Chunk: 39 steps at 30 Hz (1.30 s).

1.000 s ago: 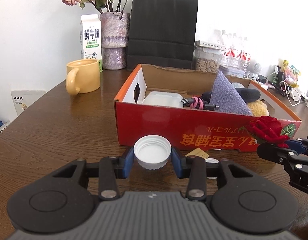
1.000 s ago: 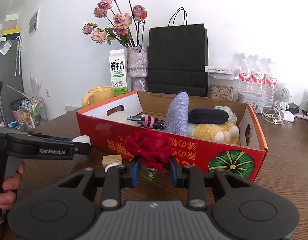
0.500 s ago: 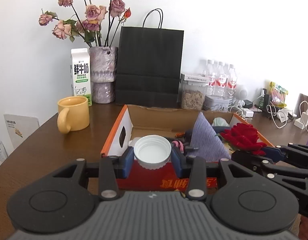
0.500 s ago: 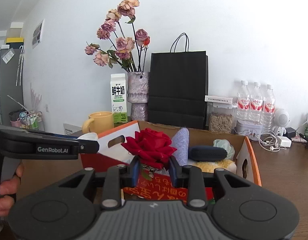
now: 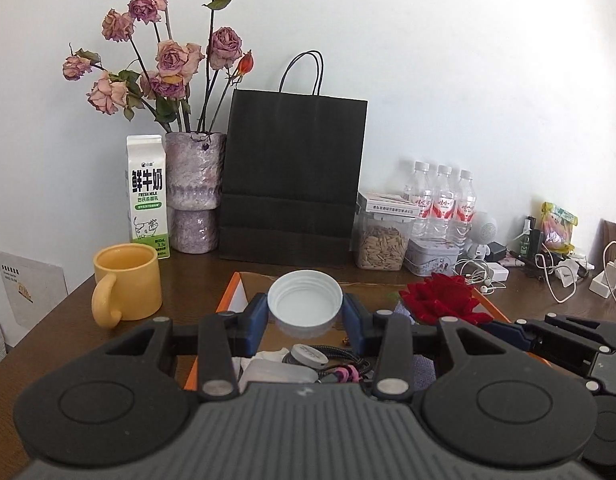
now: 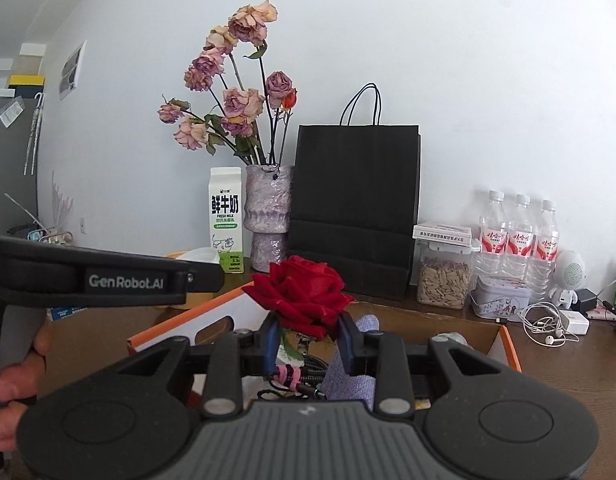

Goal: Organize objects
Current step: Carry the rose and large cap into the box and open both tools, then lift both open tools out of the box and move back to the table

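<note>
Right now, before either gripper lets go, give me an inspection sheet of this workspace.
Surface: dark wooden table, partly covered.
Job's things: white plastic lid and red artificial rose, both held above the open orange-edged cardboard box.
Clutter: yellow mug, milk carton, vase of dried roses, black paper bag, seed jar, three water bottles.
Grippers: left gripper shut on lid; right gripper shut on rose.
Cables: white earphones and chargers; braided cable in box.
Surroundings: white wall.

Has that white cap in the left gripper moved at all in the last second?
Yes. The white cap, clamped in the left gripper, rose from table level in front of the cardboard box to above its open top.
</note>
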{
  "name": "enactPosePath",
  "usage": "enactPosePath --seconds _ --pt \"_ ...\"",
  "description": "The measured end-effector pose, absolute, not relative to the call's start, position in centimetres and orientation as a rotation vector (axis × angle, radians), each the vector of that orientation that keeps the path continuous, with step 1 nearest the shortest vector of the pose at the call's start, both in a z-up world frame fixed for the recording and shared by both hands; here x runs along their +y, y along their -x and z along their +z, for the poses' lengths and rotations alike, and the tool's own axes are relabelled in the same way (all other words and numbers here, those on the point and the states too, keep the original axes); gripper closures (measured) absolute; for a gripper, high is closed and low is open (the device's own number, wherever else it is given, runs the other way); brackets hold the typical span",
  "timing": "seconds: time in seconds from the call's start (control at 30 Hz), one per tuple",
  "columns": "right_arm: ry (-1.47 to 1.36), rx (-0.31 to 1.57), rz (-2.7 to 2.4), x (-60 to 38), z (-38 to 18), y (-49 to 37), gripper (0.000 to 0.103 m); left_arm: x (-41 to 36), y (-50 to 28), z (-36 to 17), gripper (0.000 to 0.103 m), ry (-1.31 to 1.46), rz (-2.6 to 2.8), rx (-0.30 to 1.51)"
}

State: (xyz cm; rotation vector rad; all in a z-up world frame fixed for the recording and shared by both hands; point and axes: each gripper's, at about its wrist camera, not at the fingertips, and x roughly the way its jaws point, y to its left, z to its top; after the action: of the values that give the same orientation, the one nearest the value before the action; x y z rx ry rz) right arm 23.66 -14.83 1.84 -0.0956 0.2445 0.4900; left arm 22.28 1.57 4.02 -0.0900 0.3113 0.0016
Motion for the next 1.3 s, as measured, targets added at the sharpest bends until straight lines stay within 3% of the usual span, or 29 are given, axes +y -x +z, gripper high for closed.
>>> enactPosePath --seconds 0.73,0.87,0.9,0.93,1.0,1.07,1.17,1.3 --pt "0.100 0.315 0.469 -13.9 -1.0 -30.1 0.074 1.8 -29.1 2.2 0.062 0.100 0.022 0.373" --pt "0.109 0.326 0.462 -13.9 -1.3 -30.1 0.072 1.8 -29.2 1.7 0.059 0.099 0.015 0.387" --pt "0.108 0.325 0.455 -13.9 -1.3 -30.0 0.065 1.9 -29.1 1.6 0.046 0.101 0.015 0.388" --pt "0.108 0.328 0.448 -14.0 -1.4 -30.0 0.057 2.0 -29.0 1.6 0.039 0.104 0.015 0.383" --pt "0.101 0.325 0.428 -14.3 -1.4 -29.8 0.019 2.1 -28.7 1.5 0.016 0.107 0.024 0.364" --pt "0.091 0.301 0.414 -14.6 -1.3 -29.5 0.010 2.1 -28.5 1.5 0.000 0.105 0.046 0.352" --pt "0.080 0.294 0.409 -14.8 -1.2 -29.4 0.002 2.1 -28.4 1.6 0.000 0.101 0.049 0.353" --pt "0.075 0.289 0.414 -14.8 -1.1 -29.2 0.002 2.0 -28.3 1.6 0.000 0.099 0.049 0.354"
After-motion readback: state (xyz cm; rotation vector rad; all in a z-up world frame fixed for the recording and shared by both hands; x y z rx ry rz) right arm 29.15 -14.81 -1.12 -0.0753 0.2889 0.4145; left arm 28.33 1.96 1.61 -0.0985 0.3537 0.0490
